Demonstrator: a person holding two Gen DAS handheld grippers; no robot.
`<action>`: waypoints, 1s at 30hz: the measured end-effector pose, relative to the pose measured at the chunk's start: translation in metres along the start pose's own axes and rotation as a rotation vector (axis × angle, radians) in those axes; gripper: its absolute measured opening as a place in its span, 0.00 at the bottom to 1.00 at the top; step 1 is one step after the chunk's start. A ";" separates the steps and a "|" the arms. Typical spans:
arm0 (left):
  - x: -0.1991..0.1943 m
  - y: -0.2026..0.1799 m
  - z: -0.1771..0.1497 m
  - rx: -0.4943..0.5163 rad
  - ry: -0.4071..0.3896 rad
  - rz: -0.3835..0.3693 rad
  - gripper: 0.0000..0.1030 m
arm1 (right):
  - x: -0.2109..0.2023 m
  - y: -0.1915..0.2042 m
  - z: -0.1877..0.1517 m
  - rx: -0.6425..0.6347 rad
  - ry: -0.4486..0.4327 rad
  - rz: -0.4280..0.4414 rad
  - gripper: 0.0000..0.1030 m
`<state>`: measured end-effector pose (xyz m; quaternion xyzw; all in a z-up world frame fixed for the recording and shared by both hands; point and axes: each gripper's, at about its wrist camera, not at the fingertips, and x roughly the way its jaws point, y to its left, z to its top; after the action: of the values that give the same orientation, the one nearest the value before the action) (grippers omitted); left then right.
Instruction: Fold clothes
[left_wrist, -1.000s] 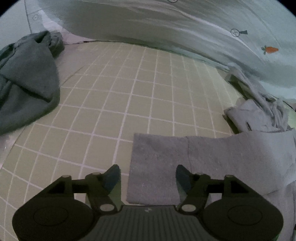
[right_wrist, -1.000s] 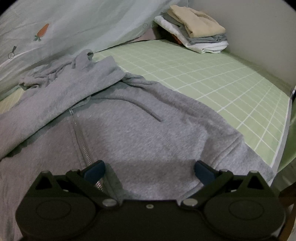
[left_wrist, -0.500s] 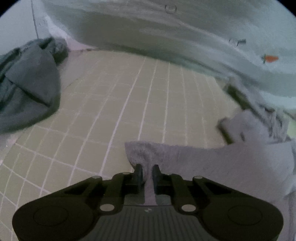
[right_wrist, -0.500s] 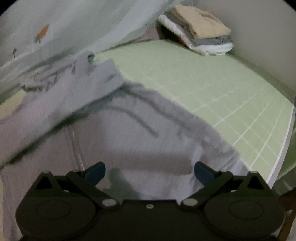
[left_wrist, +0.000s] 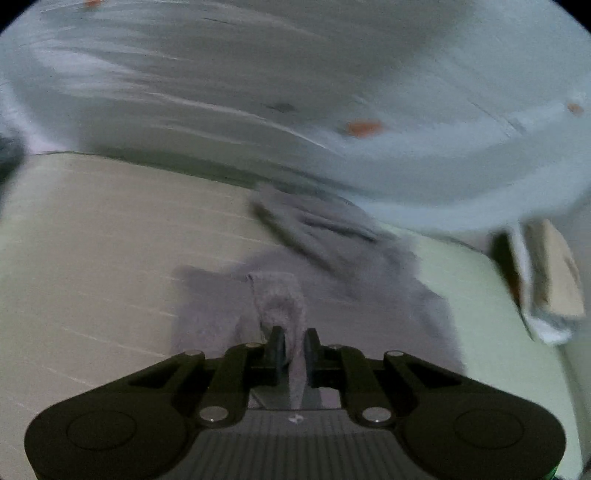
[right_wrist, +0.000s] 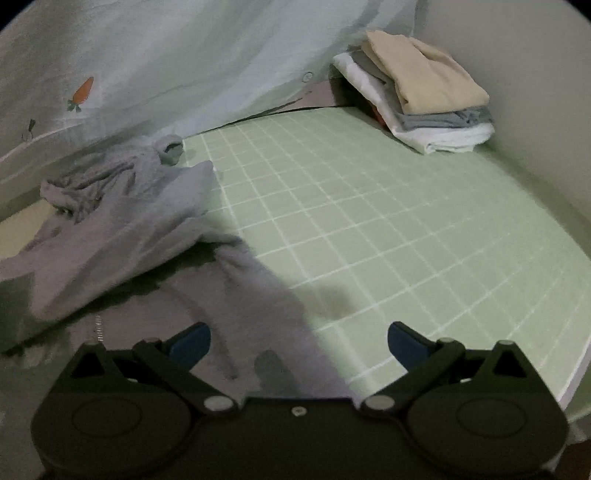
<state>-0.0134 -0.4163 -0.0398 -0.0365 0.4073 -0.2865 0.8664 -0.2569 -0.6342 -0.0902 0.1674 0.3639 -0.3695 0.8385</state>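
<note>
A grey zip hoodie (right_wrist: 122, 236) lies on the green checked sheet (right_wrist: 369, 236), bunched at its hood end. My left gripper (left_wrist: 293, 345) is shut on the hoodie's cuff (left_wrist: 280, 299), which stands up between the fingers; the rest of the hoodie (left_wrist: 332, 240) trails away behind it, blurred by motion. My right gripper (right_wrist: 299, 338) is open and empty, low over the hoodie's right edge, with its zipper (right_wrist: 98, 326) to the left.
A stack of folded clothes (right_wrist: 417, 92) sits at the far right by the wall; it also shows blurred in the left wrist view (left_wrist: 543, 269). A pale carrot-print blanket (right_wrist: 147, 62) is heaped along the back. The bed's edge (right_wrist: 569, 362) runs at the right.
My left gripper closed on the cuff and has swung right, carrying it across the hoodie. The right gripper moved right, staying open; the hoodie's sleeve now lies folded over its body.
</note>
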 end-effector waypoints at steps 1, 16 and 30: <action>0.006 -0.015 -0.005 0.015 0.015 0.003 0.23 | 0.003 -0.005 0.002 -0.013 0.002 0.003 1.00; -0.027 0.018 -0.059 -0.091 0.101 0.434 0.84 | 0.027 0.047 0.028 -0.177 -0.061 0.209 1.00; -0.009 0.077 -0.048 -0.170 0.165 0.446 0.86 | 0.038 0.183 0.049 -0.327 -0.022 0.371 0.65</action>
<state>-0.0172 -0.3390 -0.0887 0.0049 0.4974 -0.0549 0.8658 -0.0801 -0.5571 -0.0826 0.0893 0.3726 -0.1474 0.9119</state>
